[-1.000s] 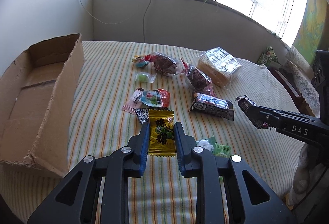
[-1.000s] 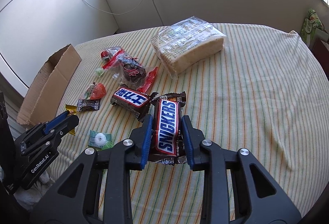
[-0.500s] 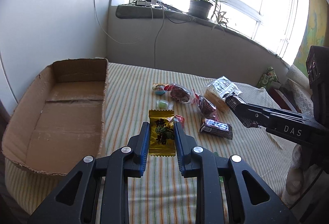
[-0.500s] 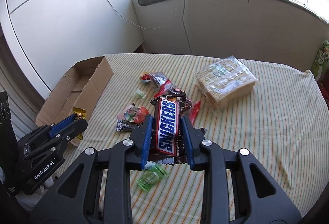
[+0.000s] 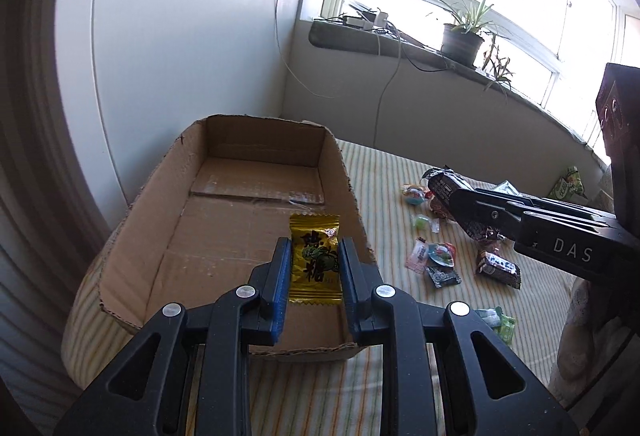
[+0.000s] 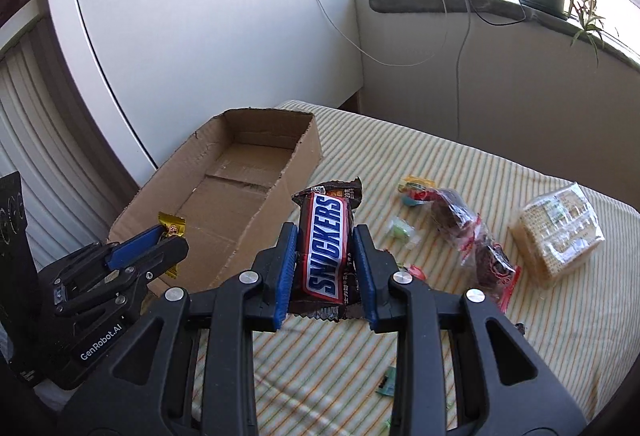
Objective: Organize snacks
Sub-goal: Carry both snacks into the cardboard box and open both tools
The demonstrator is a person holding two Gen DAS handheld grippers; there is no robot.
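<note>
Left wrist view: left gripper (image 5: 315, 256) nearest, blue pads clenched on a gold candy packet (image 5: 315, 261), held upright above the near end of the cardboard box (image 5: 256, 208). Box interior bare brown, flaps taped along the floor. To the right, on the striped tablecloth (image 5: 384, 172), loose small sweets: a green wrapped mint (image 5: 496, 322) closest, then a dark mini bar (image 5: 498, 268) and a pink-and-red cluster of sachets (image 5: 434, 256). Above them the right gripper (image 5: 450, 196), seen side-on, raised over the cloth just right of the box. Farthest back, a potted plant (image 5: 464, 36) on the windowsill.

Right wrist view: jaws of the right gripper (image 6: 325, 250) grasping a Snickers bar (image 6: 326, 246) by its long edges, label up, lifted over the cloth beside the box's right wall (image 6: 280, 188). At lower left the left gripper (image 6: 158, 240) with the gold packet poking out (image 6: 172, 226), over the box's near corner. Beyond, on the cloth, two red-trimmed dark pastry packs (image 6: 468, 228) and, well apart at far right, a clear-wrapped cracker block (image 6: 558, 236).
</note>
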